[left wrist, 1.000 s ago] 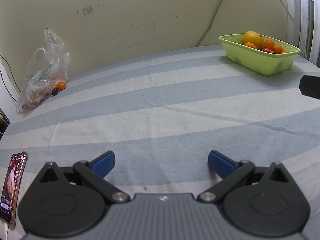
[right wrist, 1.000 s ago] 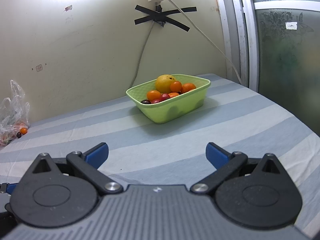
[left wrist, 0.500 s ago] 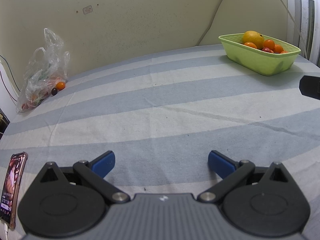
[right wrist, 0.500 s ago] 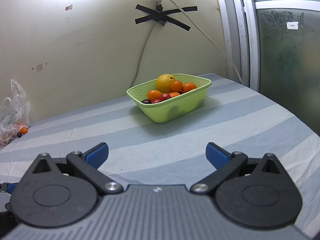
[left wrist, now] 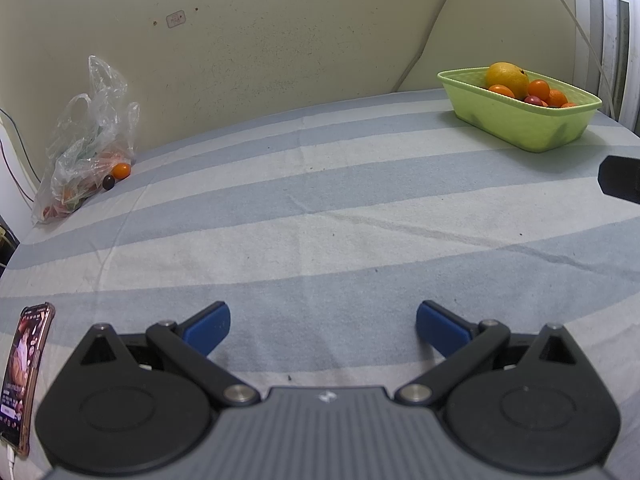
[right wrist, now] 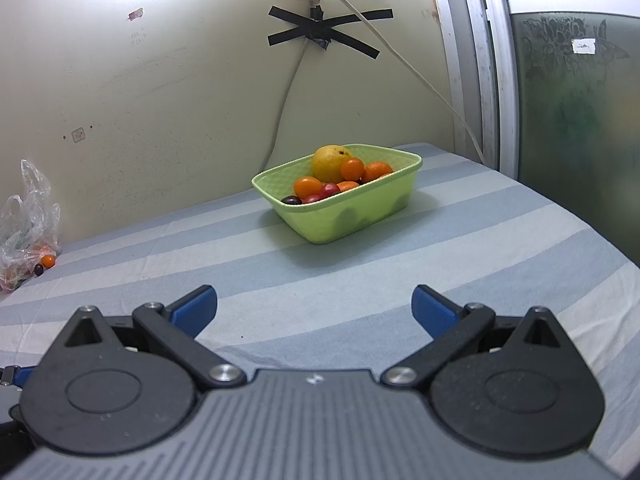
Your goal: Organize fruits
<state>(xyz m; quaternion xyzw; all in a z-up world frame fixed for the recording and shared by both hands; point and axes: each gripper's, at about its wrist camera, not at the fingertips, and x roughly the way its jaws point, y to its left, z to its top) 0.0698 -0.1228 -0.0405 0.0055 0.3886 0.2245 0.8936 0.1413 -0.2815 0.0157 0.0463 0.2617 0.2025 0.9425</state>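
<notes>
A light green basket [left wrist: 532, 128] [right wrist: 360, 208] stands at the far right of the striped cloth, holding a big yellow-orange fruit [right wrist: 330, 162], several small oranges and dark red fruits. A clear plastic bag [left wrist: 86, 148] [right wrist: 24, 232] with more fruit lies at the far left by the wall; a small orange [left wrist: 121, 170] and a dark fruit [left wrist: 108, 182] sit at its mouth. My left gripper [left wrist: 322, 326] is open and empty, low over the cloth. My right gripper [right wrist: 314, 310] is open and empty, facing the basket from a distance.
A phone [left wrist: 22, 376] with a lit screen lies at the near left edge. A white cable [right wrist: 400, 52] and black tape [right wrist: 324, 34] hang on the wall behind the basket. A glass door frame [right wrist: 496, 80] borders the right side.
</notes>
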